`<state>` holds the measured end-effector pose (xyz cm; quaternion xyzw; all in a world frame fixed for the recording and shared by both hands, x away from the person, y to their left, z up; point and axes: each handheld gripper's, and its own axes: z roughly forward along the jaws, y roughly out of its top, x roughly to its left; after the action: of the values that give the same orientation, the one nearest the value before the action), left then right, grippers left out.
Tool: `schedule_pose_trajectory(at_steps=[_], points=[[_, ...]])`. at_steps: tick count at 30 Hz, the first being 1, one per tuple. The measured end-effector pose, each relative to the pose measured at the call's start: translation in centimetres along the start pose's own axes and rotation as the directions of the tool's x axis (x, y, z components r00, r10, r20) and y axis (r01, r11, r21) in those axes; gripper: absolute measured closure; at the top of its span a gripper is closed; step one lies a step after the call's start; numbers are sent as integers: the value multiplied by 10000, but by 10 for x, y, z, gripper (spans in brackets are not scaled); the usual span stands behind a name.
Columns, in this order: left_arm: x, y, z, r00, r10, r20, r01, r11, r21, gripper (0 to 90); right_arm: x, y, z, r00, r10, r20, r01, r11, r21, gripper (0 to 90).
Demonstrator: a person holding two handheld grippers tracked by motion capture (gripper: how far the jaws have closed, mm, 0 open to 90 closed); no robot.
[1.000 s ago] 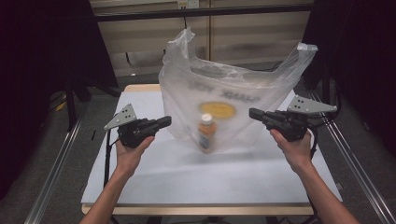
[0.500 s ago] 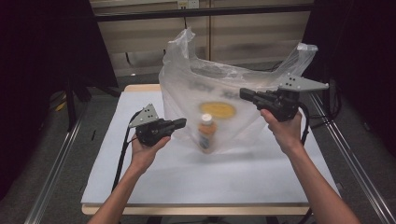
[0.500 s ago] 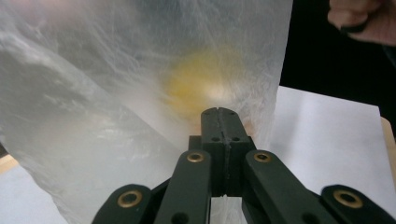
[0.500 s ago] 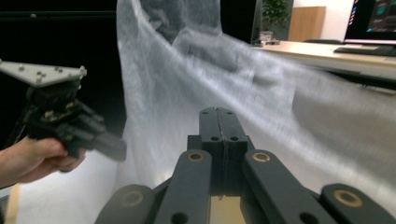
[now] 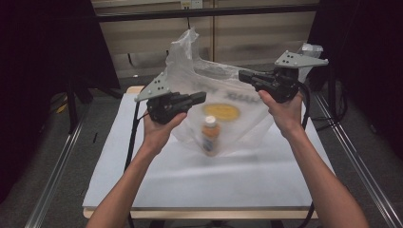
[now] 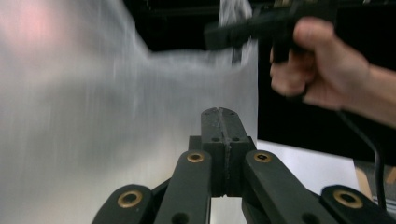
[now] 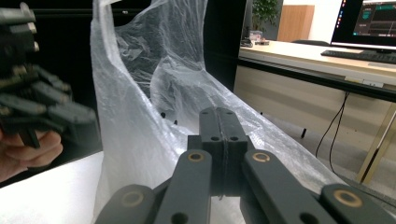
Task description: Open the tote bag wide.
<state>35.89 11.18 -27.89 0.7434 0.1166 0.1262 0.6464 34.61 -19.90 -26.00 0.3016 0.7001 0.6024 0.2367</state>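
1. The left gripper is held above the white counter, just in front of the left side of the bag. In the left gripper view its fingers are pressed together with nothing between them; the film is close behind them, but they do not pinch it.
2. The thin, translucent white plastic bag stands on the counter between both grippers, its mouth upward and one handle rising at the back left. I judge it very light, soft and slippery; it will collapse and crumple easily. The best place to take hold is a handle or the upper rim, pinching only one layer.
3. A small bottle with a white cap and orange label stands upright at the bag's front; whether inside or before it, I cannot tell.
4. The bag carries a yellow oval mark and dark letters, too blurred to read.
5. The right gripper is at the bag's upper right rim, its fingers also clenched on nothing.
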Motion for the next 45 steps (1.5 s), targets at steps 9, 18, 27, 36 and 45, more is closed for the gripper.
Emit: schedule_pose_trajectory(at_steps=[9,18,27,36,45], points=[[8,28,24,10000,-71,-65,70,9997,-225,900,-3,-6,17,9996,224,165,-234,9979,605,900],[17,-1,34,9993,-280,-259,292,9984,476,900,15,-35,43,9988,238,-423,-178,9905,1363,900],[19,-24,37,9981,-455,-407,493,9940,973,900,29,-64,62,9949,257,-977,-35,9752,2214,900],[20,-43,33,9973,-553,-477,612,9894,1320,900,37,-87,60,9859,532,-1589,-118,9679,2509,900],[20,-59,30,9963,-667,-544,747,9839,1623,900,50,-105,53,9773,555,-2044,23,9623,2720,900]])
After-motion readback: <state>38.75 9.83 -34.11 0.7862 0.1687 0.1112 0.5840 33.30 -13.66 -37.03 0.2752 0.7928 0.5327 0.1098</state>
